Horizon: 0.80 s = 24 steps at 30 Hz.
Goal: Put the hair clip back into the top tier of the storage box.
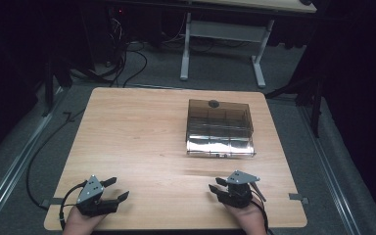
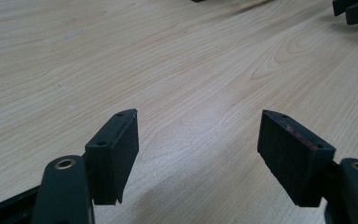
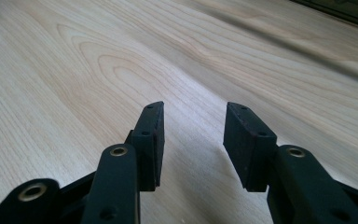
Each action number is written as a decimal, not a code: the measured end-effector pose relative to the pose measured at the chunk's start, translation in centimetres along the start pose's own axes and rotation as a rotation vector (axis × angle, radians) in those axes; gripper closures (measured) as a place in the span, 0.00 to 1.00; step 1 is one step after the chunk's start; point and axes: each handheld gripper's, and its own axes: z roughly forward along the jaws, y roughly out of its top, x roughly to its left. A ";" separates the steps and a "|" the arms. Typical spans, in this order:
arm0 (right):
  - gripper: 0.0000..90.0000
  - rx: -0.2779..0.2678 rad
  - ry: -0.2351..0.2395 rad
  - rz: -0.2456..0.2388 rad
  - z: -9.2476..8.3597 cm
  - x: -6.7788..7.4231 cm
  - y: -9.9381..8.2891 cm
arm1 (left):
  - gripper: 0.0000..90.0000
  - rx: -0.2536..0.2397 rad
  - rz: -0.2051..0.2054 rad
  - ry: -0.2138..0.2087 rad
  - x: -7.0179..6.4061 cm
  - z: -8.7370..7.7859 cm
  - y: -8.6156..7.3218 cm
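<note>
1. Both grippers rest low near the table's (image 1: 142, 127) near edge, left gripper (image 1: 113, 189) spread wide, right gripper (image 1: 214, 185) parted, both empty.
2. Smoky compartment box (image 1: 219, 128), lid shut, sits beyond the right gripper, well apart.
3. Judged: nothing started; next, reach the box.

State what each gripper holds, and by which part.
Nothing is held. The left gripper and right gripper are both open over bare table, apart from the box.
</note>
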 end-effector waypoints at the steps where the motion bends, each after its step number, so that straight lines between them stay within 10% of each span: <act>1: 0.65 0.000 -0.005 -0.003 -0.1 0.0 -0.1 | 0.33 0.000 0.000 0.000 0.0 0.0 0.0; 24: 0.66 -0.021 -0.132 0.111 -4.7 -4.0 -2.4 | 0.33 -0.002 0.002 -0.008 0.0 0.0 0.0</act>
